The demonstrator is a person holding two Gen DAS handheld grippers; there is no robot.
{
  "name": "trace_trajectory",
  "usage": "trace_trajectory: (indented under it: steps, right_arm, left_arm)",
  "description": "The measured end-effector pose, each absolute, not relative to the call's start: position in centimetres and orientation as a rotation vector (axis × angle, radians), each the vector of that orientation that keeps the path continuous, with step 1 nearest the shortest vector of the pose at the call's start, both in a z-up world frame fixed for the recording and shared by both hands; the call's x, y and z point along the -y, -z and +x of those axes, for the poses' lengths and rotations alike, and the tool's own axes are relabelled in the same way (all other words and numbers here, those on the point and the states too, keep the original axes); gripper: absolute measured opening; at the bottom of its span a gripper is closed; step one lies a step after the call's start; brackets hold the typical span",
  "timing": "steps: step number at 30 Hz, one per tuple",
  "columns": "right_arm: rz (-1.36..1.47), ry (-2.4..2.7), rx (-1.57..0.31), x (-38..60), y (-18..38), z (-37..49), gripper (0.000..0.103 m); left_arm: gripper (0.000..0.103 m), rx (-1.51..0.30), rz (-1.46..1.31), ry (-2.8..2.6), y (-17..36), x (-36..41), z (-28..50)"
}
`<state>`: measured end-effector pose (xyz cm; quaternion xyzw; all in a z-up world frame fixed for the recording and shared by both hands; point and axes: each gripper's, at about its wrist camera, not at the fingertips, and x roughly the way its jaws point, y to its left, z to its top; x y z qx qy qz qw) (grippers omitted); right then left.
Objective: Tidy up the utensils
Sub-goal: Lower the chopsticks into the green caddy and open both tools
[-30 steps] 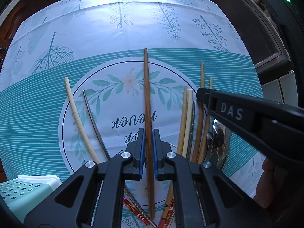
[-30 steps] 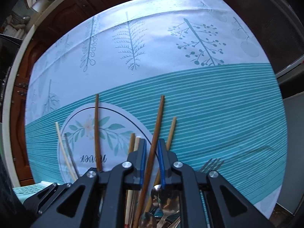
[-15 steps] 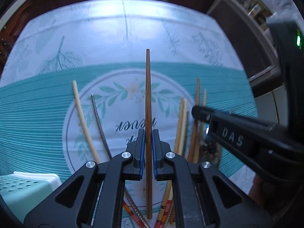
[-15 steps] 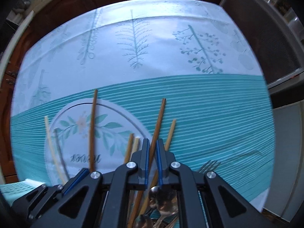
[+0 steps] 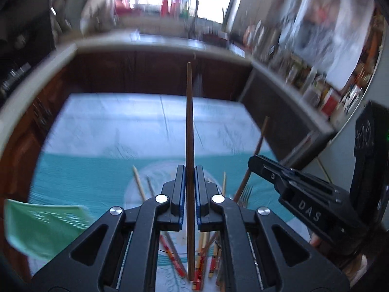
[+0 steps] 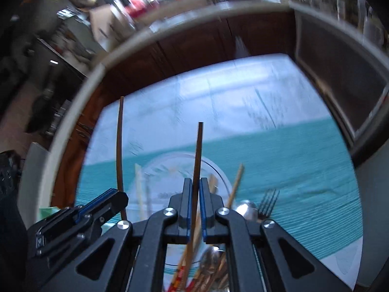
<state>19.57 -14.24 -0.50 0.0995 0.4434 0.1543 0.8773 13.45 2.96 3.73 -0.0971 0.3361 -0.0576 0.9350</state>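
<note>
Both hand-held grippers, left [image 5: 190,189] and right [image 6: 196,202], have lifted, each pinching a brown chopstick [image 5: 189,126] above the teal-patterned bench [image 5: 102,131], dark cabinets [image 6: 194,46] and cluttered counter now visible.

Left chopstick [image 5: 189,131]: lifted off the table [image 5: 116,131], tip now raised toward the far cabinets.
Right chopstick [image 6: 198,150]: likewise raised clear of the pile.
Both views: tilted upward.
</note>
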Motion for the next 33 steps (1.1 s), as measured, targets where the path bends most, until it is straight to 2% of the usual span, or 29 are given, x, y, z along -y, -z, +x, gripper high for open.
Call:
trace_trajectory:
  steps: [9,14,22,33]
  right_arm:
    - [0.141,-0.470,-0.507,11.5,-7.9,12.1,0.005]
    - [0.161,-0.572,-0.373,9.3,-11.2,9.1,0.005]
    - [0.153,-0.704,-0.264,4.3,-13.9,6.9,0.005]
    - [0.099,-0.768,-0.365,-1.9,-10.1,8.7,0.005]
  left_arm:
    - [0.005,-0.284,-0.130,-0.035,-12.4,-10.4,1.4]
    - [0.005,-0.141,-0.095,-0.140,-13.1,-15.0,-2.4]
    - [0.005,-0.129,-0.120,-0.178,-9.5,-20.1,-0.5]
    - [0.005,-0.267,-0.210,-0.189,-1.2,-23.6,5.2]
